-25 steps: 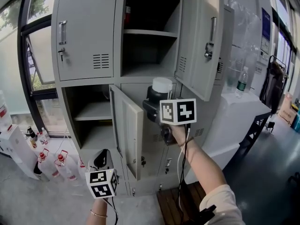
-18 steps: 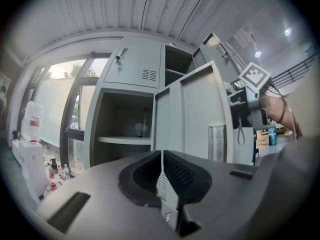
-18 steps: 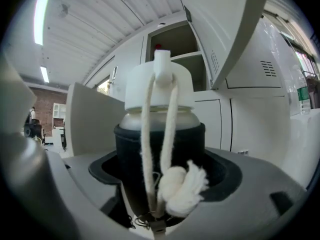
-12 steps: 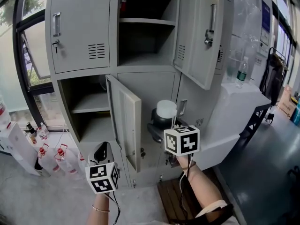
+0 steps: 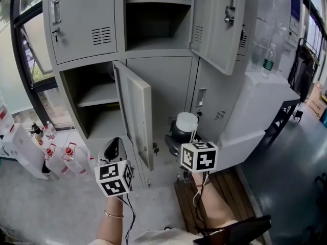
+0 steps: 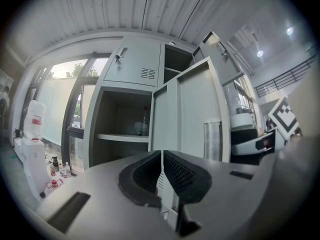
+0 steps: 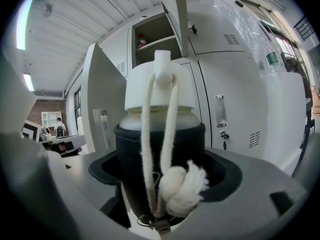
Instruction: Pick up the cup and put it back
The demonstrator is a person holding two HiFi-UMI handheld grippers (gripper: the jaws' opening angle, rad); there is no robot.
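From the head view, we see a wall of grey lockers (image 5: 82, 29) in front of us. One low door (image 5: 134, 111) stands open, and a high door (image 5: 217, 24) stands open too. The right tongs (image 5: 178, 138) are up in the air in front of the shut low lockers, to the right of the open low door. They pinch the cup (image 5: 186, 122), which has a dark body and a white lid. The cup is not on any shelf; it hangs in the air in the tongs. The left tongs (image 5: 111, 147) are lower down and to the left, near the bottom of the open low door, and well apart from the cup. Some small bottles (image 5: 56, 160) stand on the floor at the left. A bottle with a green cap (image 5: 269, 60) stands on a white box at the right. From the left gripper view, we see the left tongs pressed together with nothing between them. Behind them is an open locker with a shelf (image 6: 122, 138). From the right gripper view, we see the cup upright between the two jaws, which squeeze its dark body. A white cord (image 7: 150, 134) hangs down from the lid, with a fluffy white ball (image 7: 182, 189) at the end.
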